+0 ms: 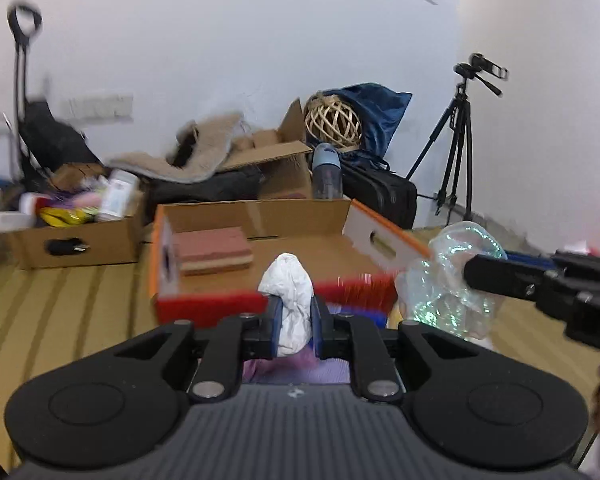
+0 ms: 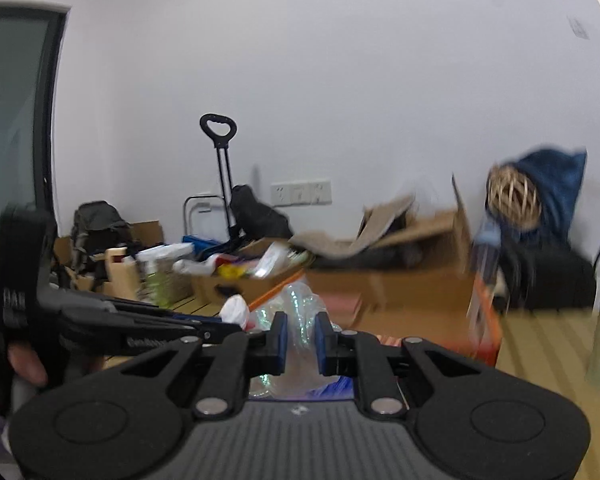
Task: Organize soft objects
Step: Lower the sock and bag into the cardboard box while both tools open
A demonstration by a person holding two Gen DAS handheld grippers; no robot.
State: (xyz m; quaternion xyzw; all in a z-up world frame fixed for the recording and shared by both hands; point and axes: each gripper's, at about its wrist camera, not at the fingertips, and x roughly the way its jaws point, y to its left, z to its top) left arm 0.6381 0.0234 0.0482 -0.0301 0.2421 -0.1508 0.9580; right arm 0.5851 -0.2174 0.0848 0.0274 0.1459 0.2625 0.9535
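The white crumpled wad (image 1: pixel 287 300) sits pinched in the left gripper (image 1: pixel 294 326), raised just short of the orange-edged cardboard box (image 1: pixel 300 216). The right gripper (image 2: pixel 300 338) is clamped on the clear iridescent film bag (image 2: pixel 300 320) beside it. Both holds look thin: the slick film could slide free, or the close-set grippers could bump over the box.

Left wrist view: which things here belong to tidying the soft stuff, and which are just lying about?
Part of the job: white crumpled cloth in the left tongs; clear iridescent plastic bag in the right tongs; open cardboard box.

Lying about: tripod, wicker ball, blue bottle, black case.
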